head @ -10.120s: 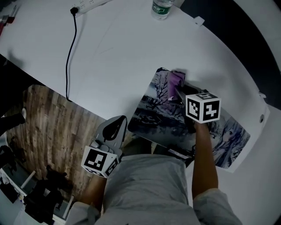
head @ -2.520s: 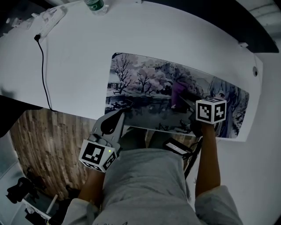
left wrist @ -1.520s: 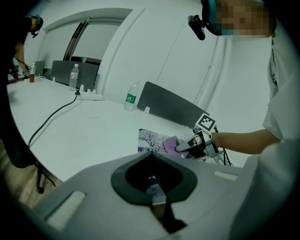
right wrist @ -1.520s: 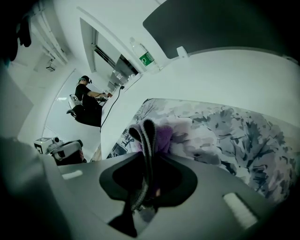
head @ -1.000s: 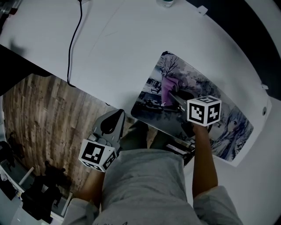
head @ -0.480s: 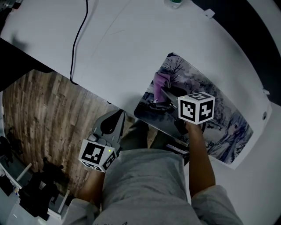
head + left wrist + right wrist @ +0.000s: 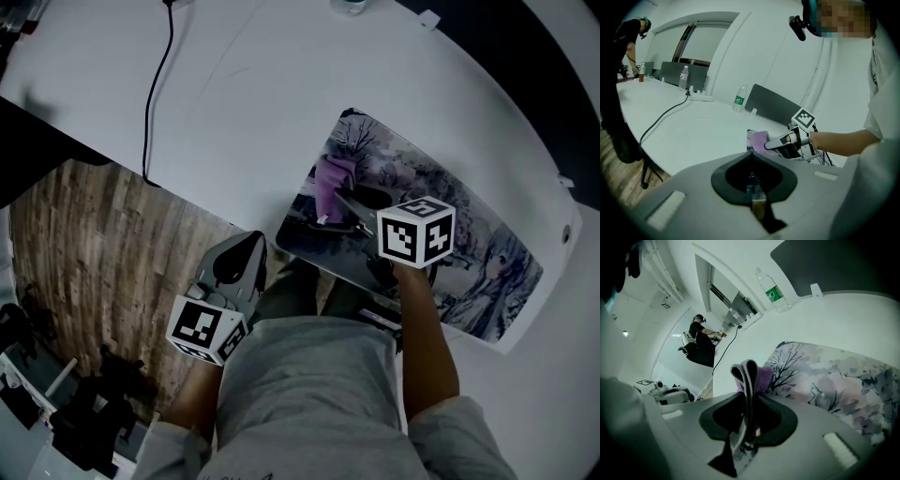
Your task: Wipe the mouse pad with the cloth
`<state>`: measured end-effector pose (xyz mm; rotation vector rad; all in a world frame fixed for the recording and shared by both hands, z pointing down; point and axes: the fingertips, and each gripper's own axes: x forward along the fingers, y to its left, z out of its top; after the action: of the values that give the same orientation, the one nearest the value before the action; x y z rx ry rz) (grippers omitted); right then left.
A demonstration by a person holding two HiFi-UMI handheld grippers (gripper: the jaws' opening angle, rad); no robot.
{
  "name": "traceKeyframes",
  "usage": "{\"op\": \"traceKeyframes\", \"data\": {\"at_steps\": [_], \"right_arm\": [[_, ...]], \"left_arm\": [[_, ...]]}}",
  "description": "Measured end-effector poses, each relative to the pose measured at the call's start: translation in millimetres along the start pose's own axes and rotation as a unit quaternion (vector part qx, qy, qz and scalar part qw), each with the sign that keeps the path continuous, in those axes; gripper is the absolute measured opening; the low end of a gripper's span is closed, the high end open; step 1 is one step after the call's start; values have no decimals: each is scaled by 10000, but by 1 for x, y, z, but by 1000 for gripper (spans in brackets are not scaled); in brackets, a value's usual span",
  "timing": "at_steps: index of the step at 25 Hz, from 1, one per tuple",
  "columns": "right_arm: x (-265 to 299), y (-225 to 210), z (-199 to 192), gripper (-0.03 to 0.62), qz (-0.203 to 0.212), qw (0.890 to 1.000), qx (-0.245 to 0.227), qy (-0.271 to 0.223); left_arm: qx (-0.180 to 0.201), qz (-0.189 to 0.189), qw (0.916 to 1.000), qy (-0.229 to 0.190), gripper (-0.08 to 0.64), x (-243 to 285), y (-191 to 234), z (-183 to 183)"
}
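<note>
The printed mouse pad (image 7: 441, 239) lies slantwise on the white table (image 7: 272, 84), its near edge over the table's front. A purple cloth (image 7: 330, 178) rests on the pad's left end. My right gripper (image 7: 345, 200) is shut on the cloth and presses it onto the pad. In the right gripper view the cloth (image 7: 761, 376) is pinched between the jaws, with the pad (image 7: 834, 380) spread out beyond. My left gripper (image 7: 251, 246) hangs off the table's front edge, shut and holding nothing. From the left gripper view the cloth (image 7: 759, 138) and the right gripper (image 7: 770, 145) show ahead.
A black cable (image 7: 150, 103) runs across the table's left part to the edge. A water bottle (image 7: 771, 289) stands at the far side next to a dark divider (image 7: 834, 263). Wooden floor (image 7: 103, 253) lies below the left gripper. Another person (image 7: 699, 336) works far off.
The right gripper has dragged the cloth leftward along the pad, from its middle to its left end. The left gripper has stayed where it was.
</note>
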<state>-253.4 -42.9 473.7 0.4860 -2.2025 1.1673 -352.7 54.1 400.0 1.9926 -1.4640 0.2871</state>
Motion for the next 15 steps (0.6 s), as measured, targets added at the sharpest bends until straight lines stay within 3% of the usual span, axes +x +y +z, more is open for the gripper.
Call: {"op": "traceKeyframes", "data": {"at_steps": [6, 15], "right_arm": [[-50, -3, -19, 89, 174, 9995, 120, -243], [-171, -62, -66, 89, -355, 9914, 747, -1017]], "left_arm": [[361, -521, 9979, 104, 15, 30, -51, 6], [1130, -1581, 9801, 416, 17, 83, -165, 9]]}}
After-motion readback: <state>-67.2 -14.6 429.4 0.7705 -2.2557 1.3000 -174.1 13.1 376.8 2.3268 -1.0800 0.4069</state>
